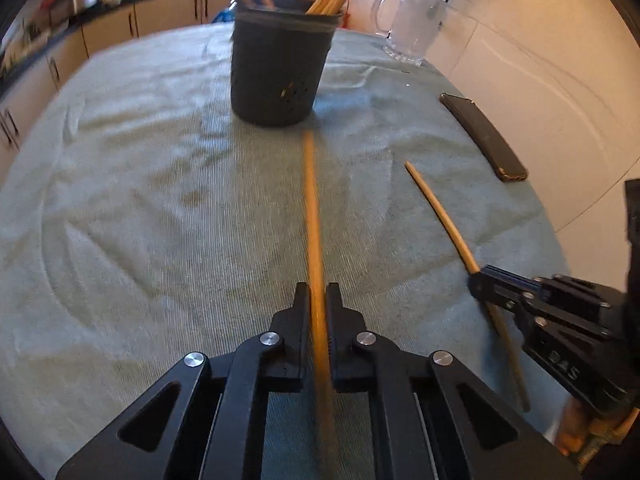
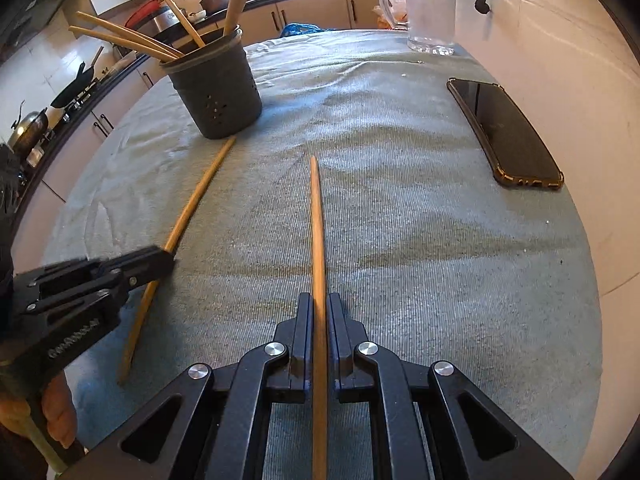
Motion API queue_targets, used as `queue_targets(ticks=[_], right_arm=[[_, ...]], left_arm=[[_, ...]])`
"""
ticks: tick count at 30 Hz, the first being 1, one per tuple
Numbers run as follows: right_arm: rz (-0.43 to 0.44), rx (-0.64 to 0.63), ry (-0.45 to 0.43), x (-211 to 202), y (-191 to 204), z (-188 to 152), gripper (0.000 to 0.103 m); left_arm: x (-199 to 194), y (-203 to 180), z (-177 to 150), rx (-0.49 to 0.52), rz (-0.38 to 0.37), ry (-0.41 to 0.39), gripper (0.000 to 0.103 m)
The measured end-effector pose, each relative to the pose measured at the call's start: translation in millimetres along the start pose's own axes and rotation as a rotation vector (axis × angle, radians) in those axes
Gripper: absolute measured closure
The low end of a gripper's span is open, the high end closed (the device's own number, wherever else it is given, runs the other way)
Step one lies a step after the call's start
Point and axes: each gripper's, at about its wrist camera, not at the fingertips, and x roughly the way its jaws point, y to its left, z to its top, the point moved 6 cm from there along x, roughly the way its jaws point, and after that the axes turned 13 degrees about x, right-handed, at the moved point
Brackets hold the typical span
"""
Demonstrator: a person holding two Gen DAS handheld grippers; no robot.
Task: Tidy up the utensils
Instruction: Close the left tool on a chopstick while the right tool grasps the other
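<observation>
Each gripper is clamped on one chopstick lying on the worktop – left gripper (image 1: 318,294) on the left chopstick (image 1: 311,200), right gripper (image 2: 319,304) on the right chopstick (image 2: 317,220). Lift both level, then tip them into the holder (image 2: 218,92) – one at a time.

Chopstick (image 1: 311,216) motion-blurred, holder (image 1: 280,68) utensil tops cropped, jug (image 1: 414,20) hazy

Wooden chopsticks (image 2: 318,232), ribbed cloth (image 2: 400,220), glossy phone (image 2: 504,132)

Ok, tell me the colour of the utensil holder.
Dark grey utensil holder, with small drain holes near its base; clearest in the right wrist view.
</observation>
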Motion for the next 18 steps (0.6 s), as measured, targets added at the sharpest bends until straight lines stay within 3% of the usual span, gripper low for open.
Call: queue_targets(ticks=[4, 7, 12, 18], right_arm=[[-0.013, -0.026, 0.005, -6, 0, -8, 0.096], [-0.034, -0.06, 0.011, -12, -1, -18, 0.095], [-0.039, -0.07, 0.022, -11, 1, -16, 0.091], [-0.048, -0.054, 0.056, 3, 1, 2, 0.091]], left_arm=[[-20, 1, -31, -0.034, -0.078, 0.057, 0.096], [-37, -2, -44, -0.021, -0.118, 0.056, 0.096], [-40, -3, -26, 0.032, -0.049, 0.004, 0.086], [-4, -4, 2, 0.063, -0.002, 0.045, 0.085]])
